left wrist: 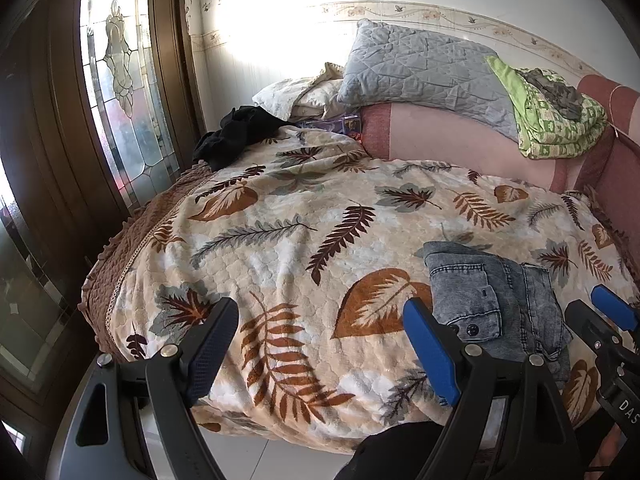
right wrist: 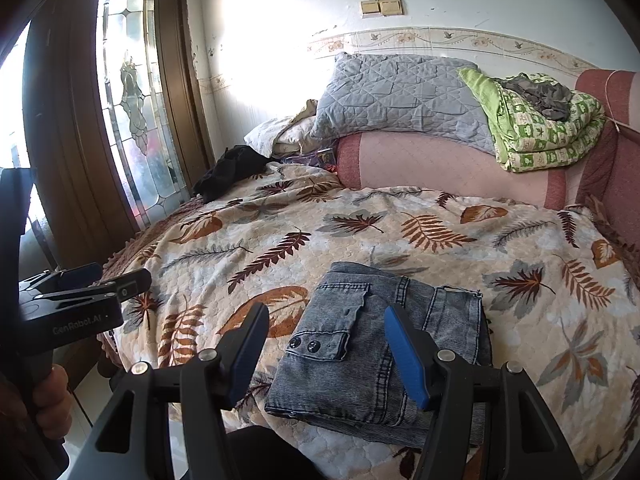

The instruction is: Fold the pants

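Two black grippers with blue pads sit closest, both with jaws apart and holding nothing: the left gripper [left wrist: 320,336] over bare blanket, the right gripper [right wrist: 326,344] hovering above the jeans [right wrist: 376,352]. These lie folded into a compact stack near the front edge of the leaf-patterned blanket [right wrist: 520,264]. Denim looks thick, soft and fairly heavy; grasping a folded edge seems safest.

Both tongs hang side by side, tilted downward. The left tongs [left wrist: 320,344] gape wide with nothing between the fingers. The right tongs [right wrist: 326,350] stand apart too, gripping nothing. A hand [right wrist: 48,404] clutches the left handle.
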Demonstrator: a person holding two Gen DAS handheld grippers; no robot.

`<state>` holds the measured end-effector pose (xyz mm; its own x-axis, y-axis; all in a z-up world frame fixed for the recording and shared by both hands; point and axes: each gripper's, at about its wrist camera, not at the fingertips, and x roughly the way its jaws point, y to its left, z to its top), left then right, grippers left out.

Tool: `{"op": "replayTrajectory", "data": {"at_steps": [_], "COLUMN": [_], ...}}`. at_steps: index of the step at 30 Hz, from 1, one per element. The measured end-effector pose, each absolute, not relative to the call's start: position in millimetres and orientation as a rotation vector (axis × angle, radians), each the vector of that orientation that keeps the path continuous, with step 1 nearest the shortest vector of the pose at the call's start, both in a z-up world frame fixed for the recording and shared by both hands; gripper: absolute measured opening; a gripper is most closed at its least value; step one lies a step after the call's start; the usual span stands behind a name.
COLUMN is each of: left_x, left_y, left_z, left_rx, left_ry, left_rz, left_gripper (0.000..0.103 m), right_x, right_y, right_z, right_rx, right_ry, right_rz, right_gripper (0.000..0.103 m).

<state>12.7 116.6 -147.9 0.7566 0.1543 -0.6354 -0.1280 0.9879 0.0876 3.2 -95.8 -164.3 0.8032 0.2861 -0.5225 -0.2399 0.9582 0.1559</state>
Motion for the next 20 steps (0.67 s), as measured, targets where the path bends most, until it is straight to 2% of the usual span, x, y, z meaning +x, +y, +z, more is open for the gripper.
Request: {"op": "replayTrajectory", "data": {"at_steps": [20], "left_x": [39.6], "left_y": [101.0], "left_z": [-157.8], "left_rx": [0.047], "left_ry": [0.749], "left_rz": [0.083], "left_gripper": [0.085], "right_x": [16.8], "right_y": [-109.4], "right_z": [-174.0], "right_rx": [0.112], "right_ry": [0.582], "right_rz": [0.274], "right_gripper": [0.064]}}
